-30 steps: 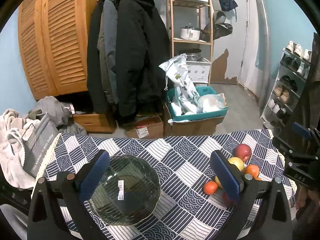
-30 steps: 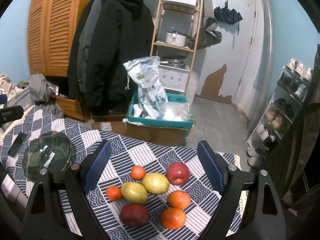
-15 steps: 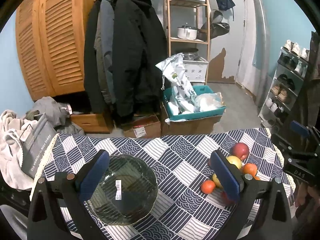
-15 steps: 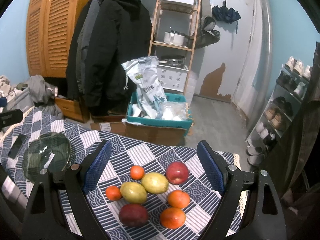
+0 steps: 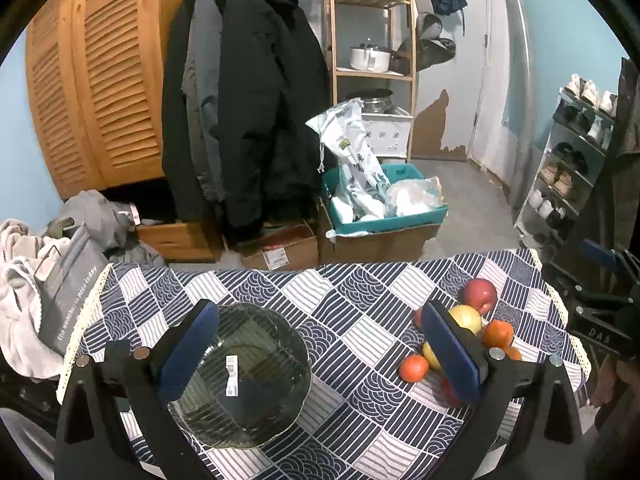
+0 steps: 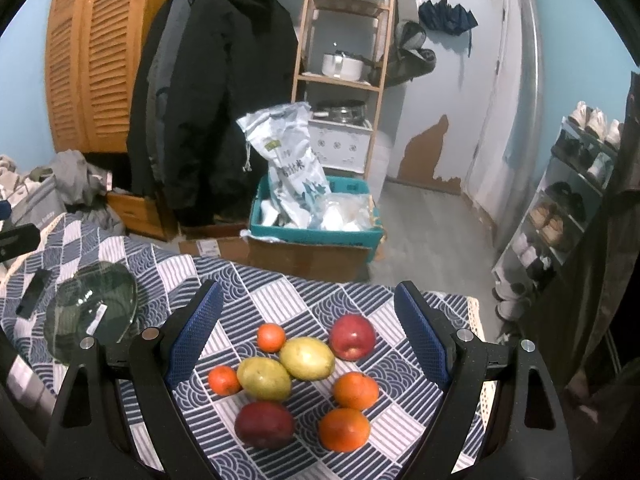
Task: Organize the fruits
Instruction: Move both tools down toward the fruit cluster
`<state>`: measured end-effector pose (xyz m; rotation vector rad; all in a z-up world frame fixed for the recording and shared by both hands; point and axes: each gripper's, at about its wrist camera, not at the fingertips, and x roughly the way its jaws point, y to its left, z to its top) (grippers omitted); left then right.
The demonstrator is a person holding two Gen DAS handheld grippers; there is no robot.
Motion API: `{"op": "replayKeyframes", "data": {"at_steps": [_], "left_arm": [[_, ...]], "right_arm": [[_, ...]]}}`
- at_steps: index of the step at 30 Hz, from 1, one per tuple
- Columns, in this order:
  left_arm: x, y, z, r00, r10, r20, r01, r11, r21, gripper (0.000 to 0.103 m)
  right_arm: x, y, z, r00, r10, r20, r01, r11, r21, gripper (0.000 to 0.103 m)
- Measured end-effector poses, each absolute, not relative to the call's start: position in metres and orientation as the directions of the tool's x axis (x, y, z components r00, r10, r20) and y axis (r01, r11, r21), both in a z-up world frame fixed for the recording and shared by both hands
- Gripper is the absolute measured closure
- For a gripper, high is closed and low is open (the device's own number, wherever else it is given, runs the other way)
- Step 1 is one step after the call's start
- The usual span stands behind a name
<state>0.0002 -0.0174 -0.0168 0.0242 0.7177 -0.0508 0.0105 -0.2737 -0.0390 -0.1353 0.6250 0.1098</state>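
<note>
Even, cool indoor light, moderately dim. Both views are fisheye: black corners, straight lines bowed at the edges. Focus is sharp centrally. Faint glare shows on the clear ribbed glass bowl [image 5: 240, 376].

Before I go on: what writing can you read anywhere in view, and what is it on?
"The weather is nice today": grey bag left of the table.
"DAS": right gripper's body, left wrist view.
Sticker in glass bowl: too small.
White sack in teal crate: blurred.
</note>
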Motion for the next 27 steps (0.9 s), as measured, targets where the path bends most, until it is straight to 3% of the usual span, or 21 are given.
{"op": "replayKeyframes", "data": {"at_steps": [27], "left_arm": [[0.043,-0.059,-0.126,0.506,-0.117,-0.854,0.165,0.986,-0.038,0.001]], "right_arm": [[0.035,-0.333,-0.150,0.504,-0.047,-0.863,-0.018,0.998,-0.064,0.017]]}}
